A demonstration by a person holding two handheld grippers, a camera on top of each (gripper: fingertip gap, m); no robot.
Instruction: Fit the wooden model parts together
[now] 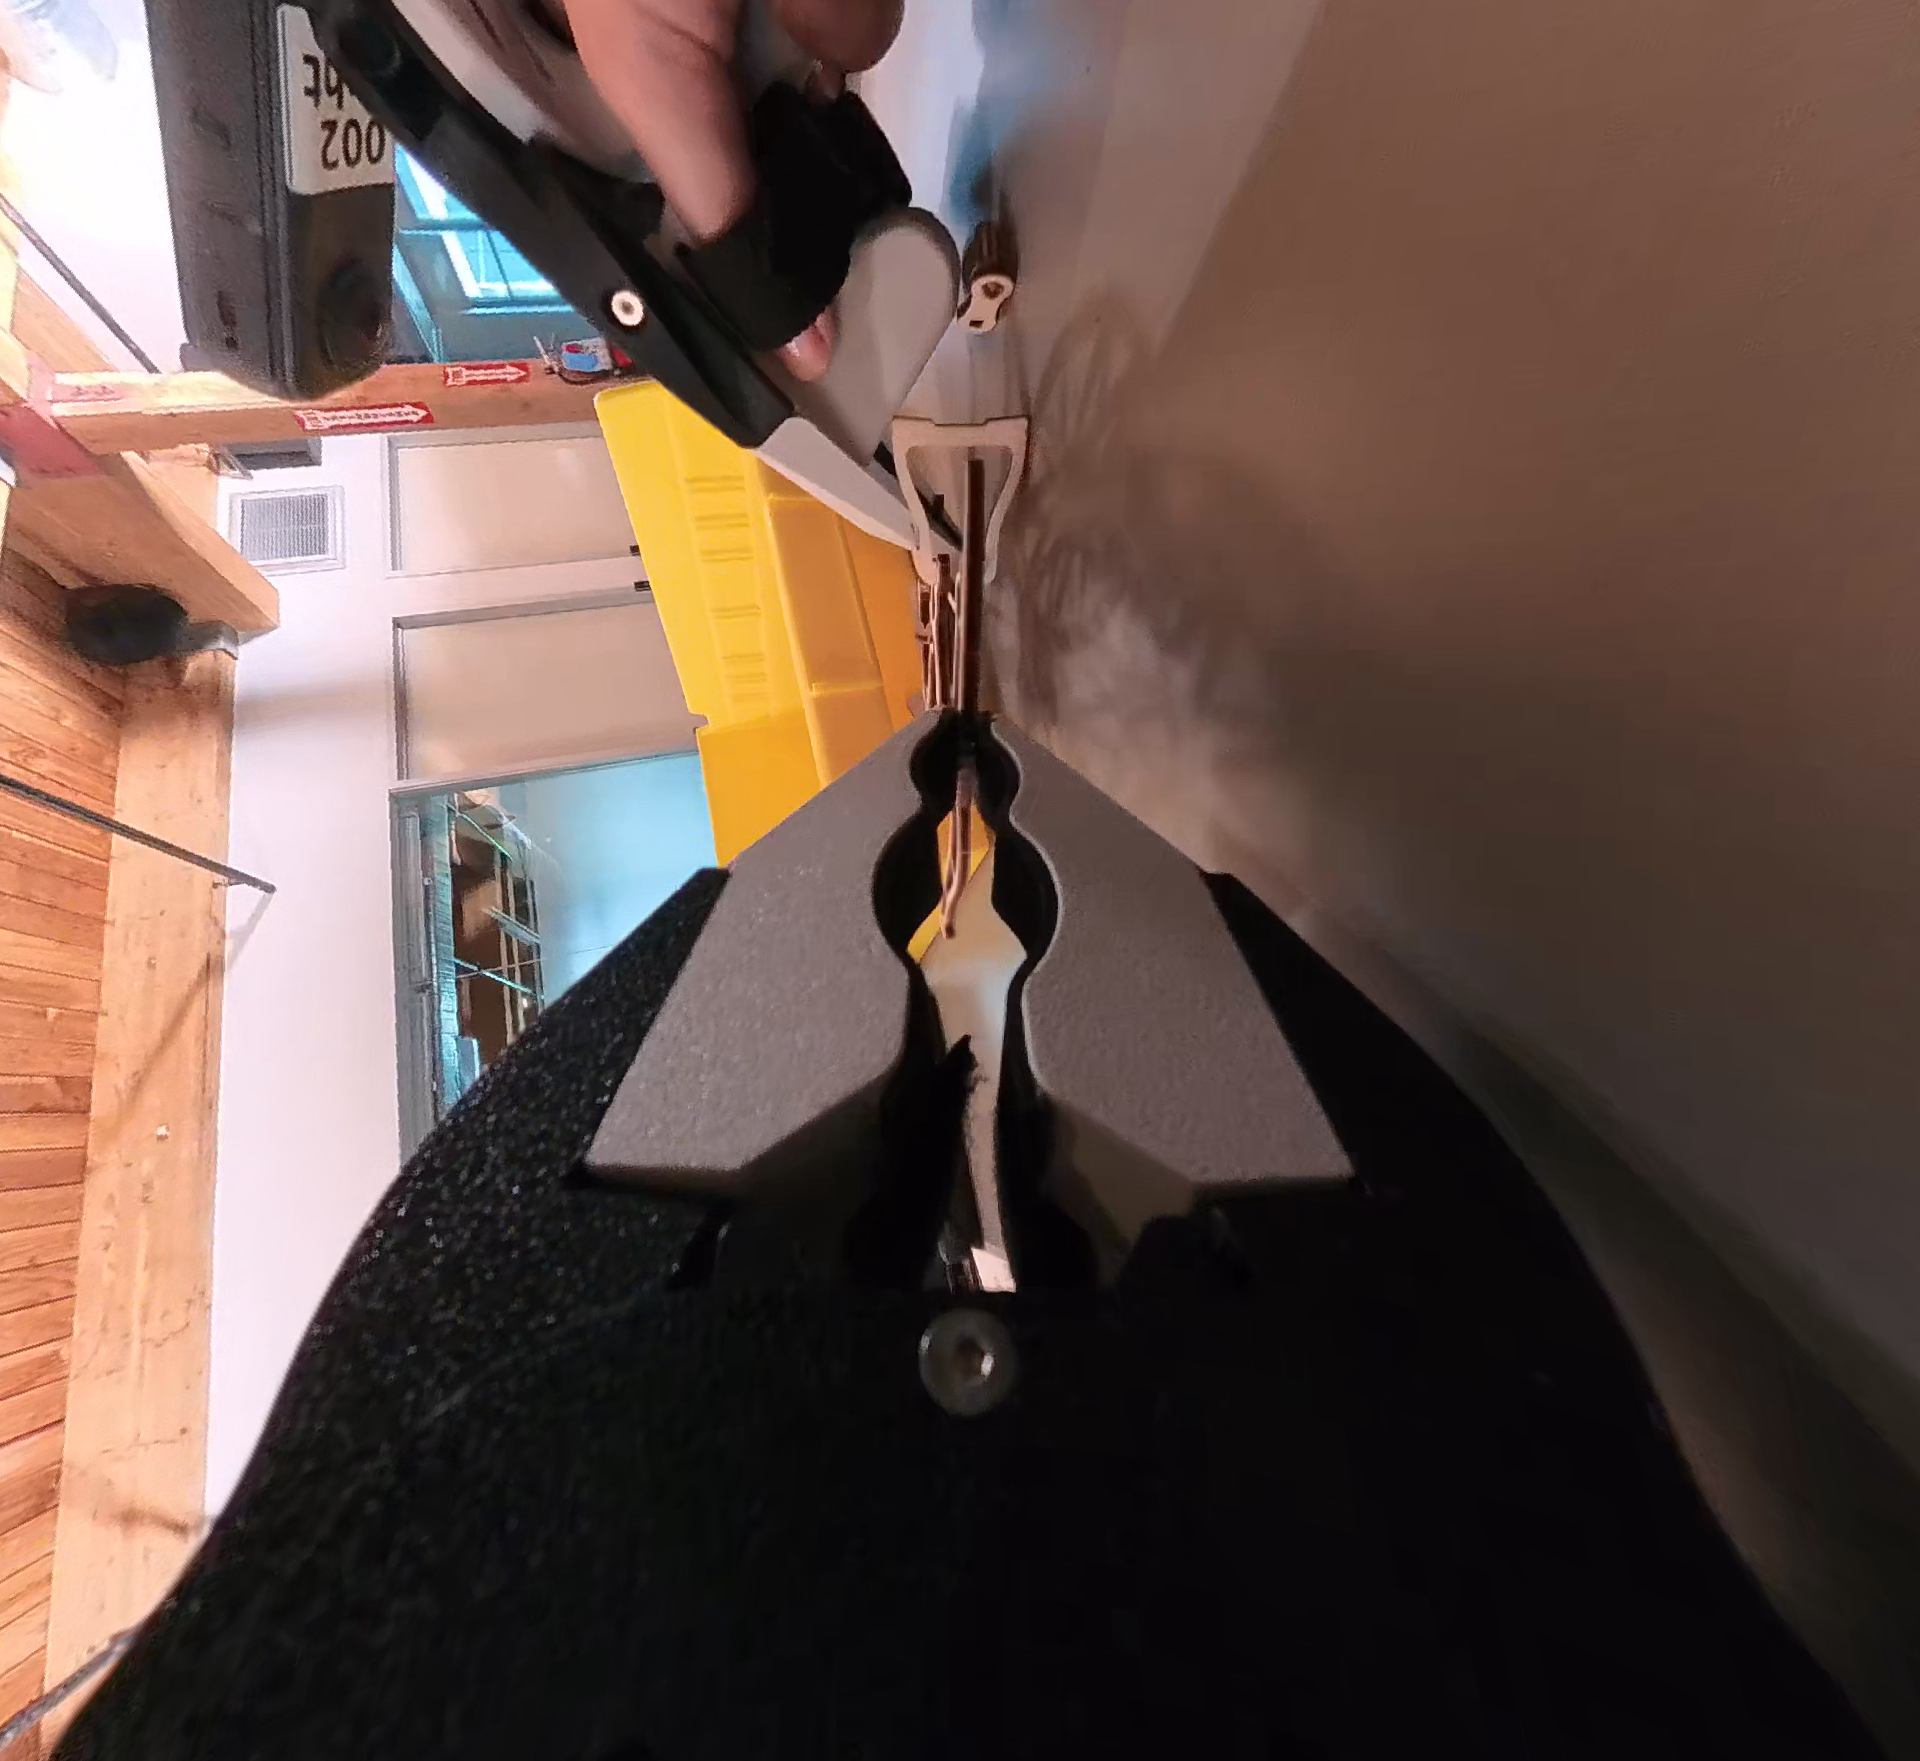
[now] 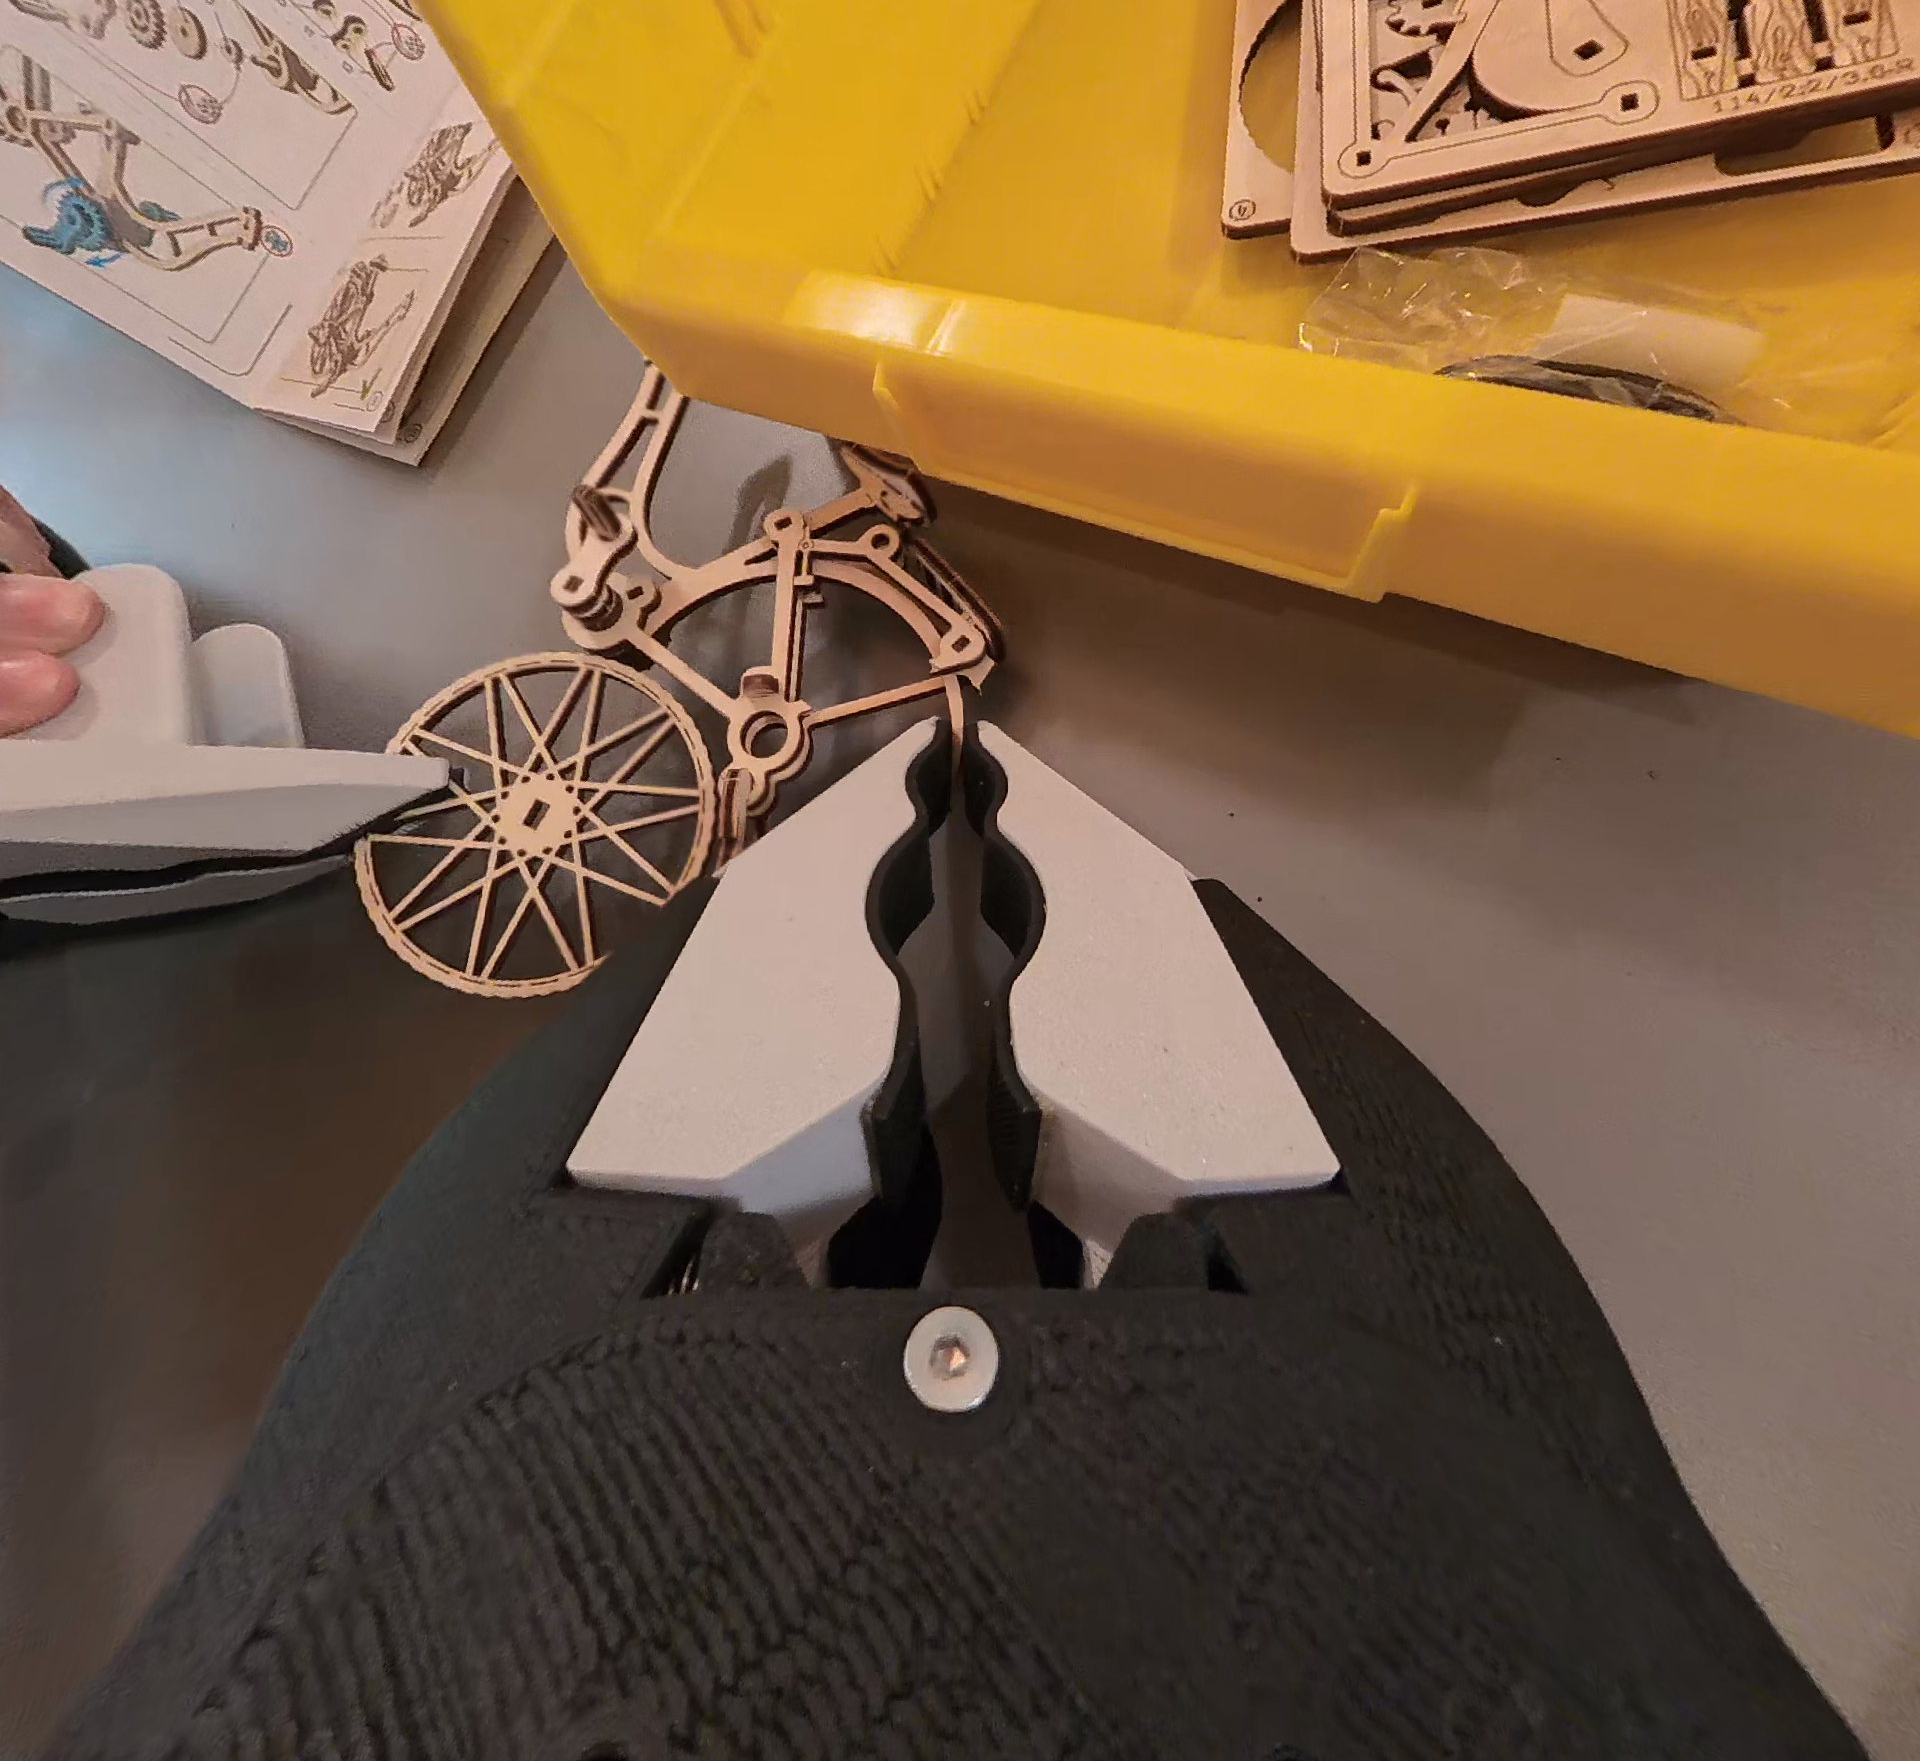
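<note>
Grey counter (image 2: 1455, 932) is seen beneath a yellow bin (image 2: 935, 153) of wooden part sheets (image 2: 1610, 28). Beside the bin, the wooden bicycle model (image 2: 769, 662) lies flat. Its wheel (image 2: 535, 812) is pinched at the rim by the left claw (image 2: 442, 792); the frame's thin edge is clamped in the right claw (image 2: 956, 740).

The wooden bicycle model (image 2: 727, 672) is lying flat on the tabletop (image 2: 1455, 932), just in front of the bin (image 2: 1039, 340). The booklet (image 2: 208, 101) is lying left of the bin. Wooden sheets (image 2: 1558, 49) are resting stacked inside the bin. The left claw (image 2: 416, 802) is sitting at the wheel (image 2: 530, 812); the right claw (image 2: 958, 735) is sitting at the frame's rear.
</note>
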